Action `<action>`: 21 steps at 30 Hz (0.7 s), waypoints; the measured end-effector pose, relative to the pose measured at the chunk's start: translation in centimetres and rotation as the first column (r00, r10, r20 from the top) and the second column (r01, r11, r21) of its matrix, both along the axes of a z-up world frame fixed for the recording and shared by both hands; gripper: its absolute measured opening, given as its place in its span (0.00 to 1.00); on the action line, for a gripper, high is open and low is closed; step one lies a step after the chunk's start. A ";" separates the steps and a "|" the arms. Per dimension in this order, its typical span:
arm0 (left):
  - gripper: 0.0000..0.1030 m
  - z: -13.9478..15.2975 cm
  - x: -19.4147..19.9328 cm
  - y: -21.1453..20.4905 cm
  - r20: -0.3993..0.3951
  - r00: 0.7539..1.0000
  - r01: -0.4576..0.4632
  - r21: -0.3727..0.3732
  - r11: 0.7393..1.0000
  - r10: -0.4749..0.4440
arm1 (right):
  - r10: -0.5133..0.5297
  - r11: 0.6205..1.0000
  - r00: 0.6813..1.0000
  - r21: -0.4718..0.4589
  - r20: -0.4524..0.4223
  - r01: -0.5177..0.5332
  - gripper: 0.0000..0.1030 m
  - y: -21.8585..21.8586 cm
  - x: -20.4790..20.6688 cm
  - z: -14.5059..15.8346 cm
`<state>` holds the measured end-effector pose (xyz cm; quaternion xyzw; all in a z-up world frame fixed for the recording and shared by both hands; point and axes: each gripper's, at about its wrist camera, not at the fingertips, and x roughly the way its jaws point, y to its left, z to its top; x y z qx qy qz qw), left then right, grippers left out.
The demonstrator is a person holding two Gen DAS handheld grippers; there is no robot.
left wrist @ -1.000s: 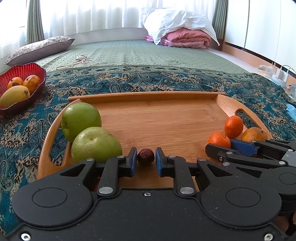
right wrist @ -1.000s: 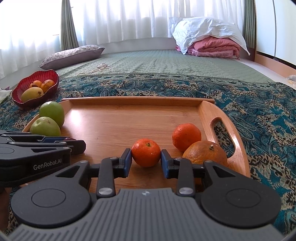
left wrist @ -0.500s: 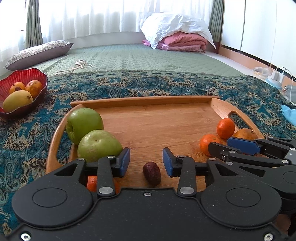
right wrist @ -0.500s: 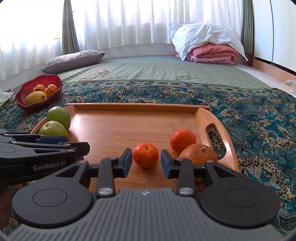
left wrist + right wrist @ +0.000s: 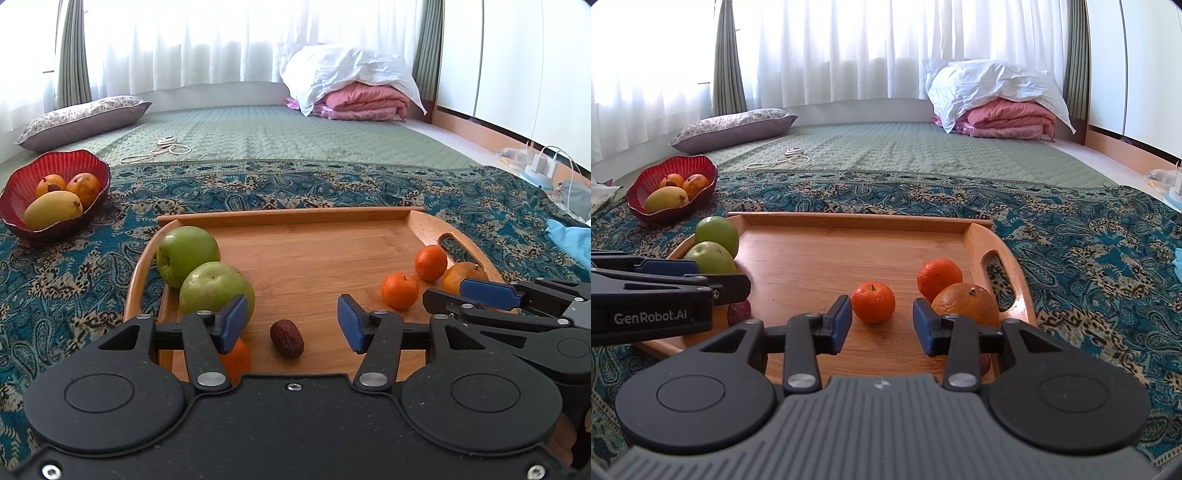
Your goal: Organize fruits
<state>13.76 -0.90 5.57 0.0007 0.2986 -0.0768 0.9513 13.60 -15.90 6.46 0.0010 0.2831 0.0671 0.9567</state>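
A wooden tray (image 5: 303, 236) (image 5: 849, 225) lies on the patterned cloth. Two green apples (image 5: 216, 288) (image 5: 713, 256) sit at its left side. A dark brown date (image 5: 286, 338) lies on the tray between the fingers of my open left gripper (image 5: 291, 323); it peeks out in the right wrist view (image 5: 740, 312). A small orange fruit (image 5: 236, 356) shows under the left finger. My right gripper (image 5: 881, 319) is open just behind a small tangerine (image 5: 873, 302) (image 5: 400, 290). A second tangerine (image 5: 939, 275) and a larger orange (image 5: 966, 302) sit to its right.
A red bowl (image 5: 22, 177) (image 5: 670, 164) with a mango and two orange fruits stands on the cloth to the far left. A pillow (image 5: 83, 120), a coiled cord (image 5: 168, 146) and folded bedding (image 5: 354, 92) lie on the green mat behind.
My left gripper opened and let go of the date, which now lies on the tray. My right gripper opened off the tangerine. Both grippers pulled back and up a little.
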 end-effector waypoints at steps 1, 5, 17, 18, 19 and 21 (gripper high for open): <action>0.52 0.1 -0.3 0.0 0.002 1.000 0.000 -0.001 1.000 0.000 | -0.001 1.000 1.000 -0.001 0.003 0.001 0.56 0.0 -0.2 0.1; 0.54 0.2 -1.3 0.1 0.013 1.000 -0.003 -0.003 1.000 0.003 | 0.002 1.000 1.000 -0.010 0.012 -0.002 0.56 0.0 -1.1 0.2; 0.60 -1.1 -4.7 0.5 -0.007 1.000 -0.019 -0.022 1.000 0.019 | 0.011 1.000 1.000 -0.021 0.023 -0.010 0.59 0.5 -3.9 -0.7; 0.61 -1.3 -4.9 0.5 -0.013 1.000 -0.021 -0.026 0.999 0.021 | 0.009 1.000 1.000 -0.017 0.022 -0.009 0.59 0.5 -4.2 -0.8; 0.61 -1.5 -5.2 0.6 -0.018 1.000 -0.023 -0.027 0.999 0.022 | 0.007 1.000 1.000 -0.014 0.021 -0.007 0.59 0.4 -4.4 -0.9; 0.61 -1.9 -5.7 0.7 -0.026 0.999 -0.026 -0.021 0.999 0.026 | 0.002 1.000 1.000 -0.013 0.019 -0.002 0.59 0.5 -4.8 -1.2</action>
